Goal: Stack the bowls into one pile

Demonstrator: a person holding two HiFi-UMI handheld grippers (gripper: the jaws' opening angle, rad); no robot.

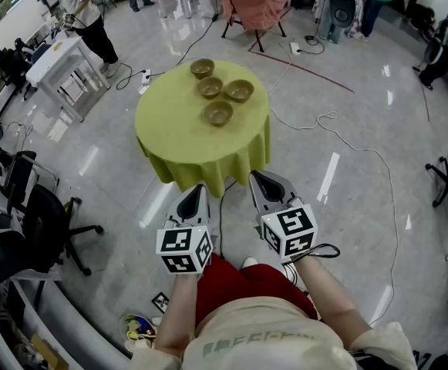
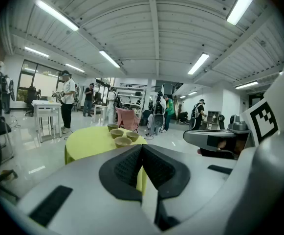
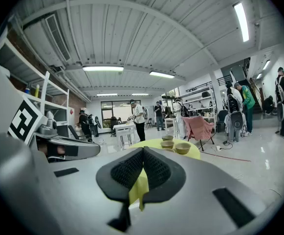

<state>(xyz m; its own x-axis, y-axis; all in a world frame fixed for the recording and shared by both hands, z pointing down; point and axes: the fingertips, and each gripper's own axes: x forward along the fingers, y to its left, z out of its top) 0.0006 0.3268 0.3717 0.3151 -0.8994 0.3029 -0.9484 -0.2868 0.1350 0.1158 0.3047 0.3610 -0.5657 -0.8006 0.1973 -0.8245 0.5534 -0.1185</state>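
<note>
You've got your left gripper (image 1: 195, 199) and right gripper (image 1: 264, 185) hanging just short of the green-clothed table (image 1: 185, 141), each claw pinched together on nothing, while four bowls (image 1: 210, 88) sit unstacked on the table's far half.

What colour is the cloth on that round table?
Yellow-green, plain with no pattern; the round table's cloth shows best in the head view.

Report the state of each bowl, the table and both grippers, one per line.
Nearest bowl: upright, empty, standing alone.
Right bowl: upright, empty, unstacked.
Middle bowl: upright, empty, unstacked.
Farthest bowl: upright, empty, unstacked.
Table: covered by a yellow-green cloth.
Left gripper: shut, empty.
Right gripper: shut, empty.
</note>
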